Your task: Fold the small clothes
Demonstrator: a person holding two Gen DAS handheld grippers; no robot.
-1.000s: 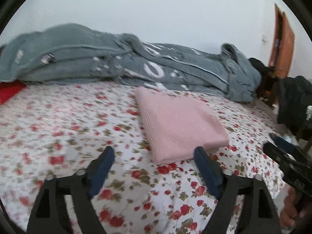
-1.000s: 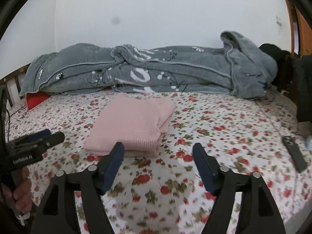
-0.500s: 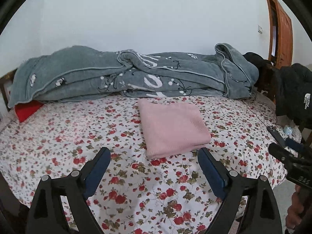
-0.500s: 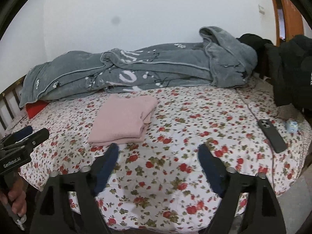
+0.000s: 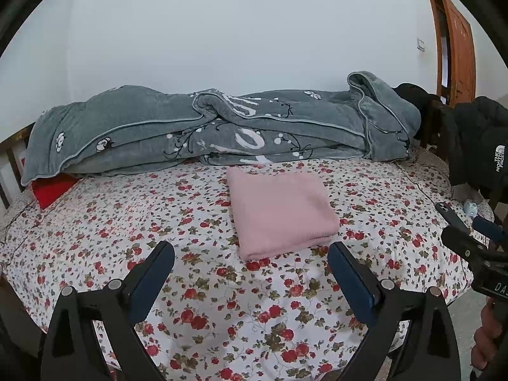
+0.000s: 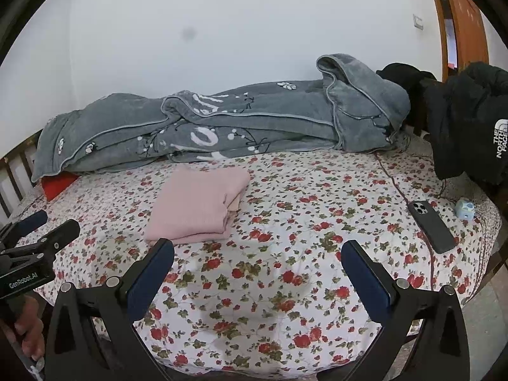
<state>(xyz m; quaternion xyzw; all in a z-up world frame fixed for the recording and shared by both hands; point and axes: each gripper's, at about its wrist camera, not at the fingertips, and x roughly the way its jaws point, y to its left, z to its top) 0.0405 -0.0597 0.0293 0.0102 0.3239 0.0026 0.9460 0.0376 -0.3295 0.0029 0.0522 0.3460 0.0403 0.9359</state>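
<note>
Left gripper (image 5: 250, 250) and right gripper (image 6: 257, 249) tilt downward, jaws opening, empty.

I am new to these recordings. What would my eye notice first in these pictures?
First, the folded pink garment, lying alone in the middle of the flowered bedsheet. Behind it, a rumpled grey blanket stretches along the white wall. In the foreground, the left gripper and right gripper are opening with nothing between them.
</note>
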